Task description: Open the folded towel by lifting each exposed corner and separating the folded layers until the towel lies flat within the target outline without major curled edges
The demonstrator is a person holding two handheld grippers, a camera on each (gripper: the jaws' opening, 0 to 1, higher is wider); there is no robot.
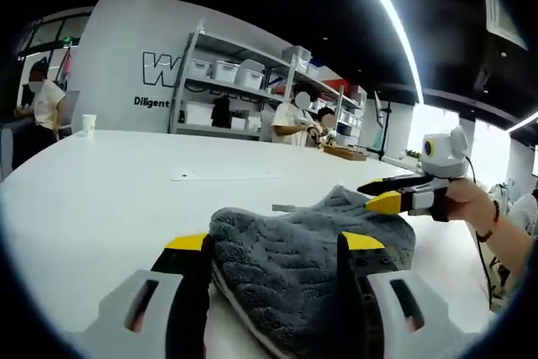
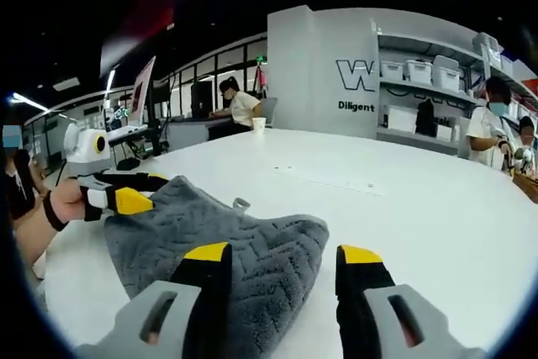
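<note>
Big white desk [image 1: 101, 199] with the grey towel [image 1: 311, 250] bunched up on it. Left gripper [image 1: 276, 245] is spread open, towel sitting right between its jaws. Right gripper [image 2: 282, 256] is open too, towel's edge lying by its left jaw.

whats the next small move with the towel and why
Probably close the left gripper on the near edge of the grey towel and lift it. The towel is bunched on the white table, its edge sits between the open jaws, and the right gripper is at the far edge.
</note>
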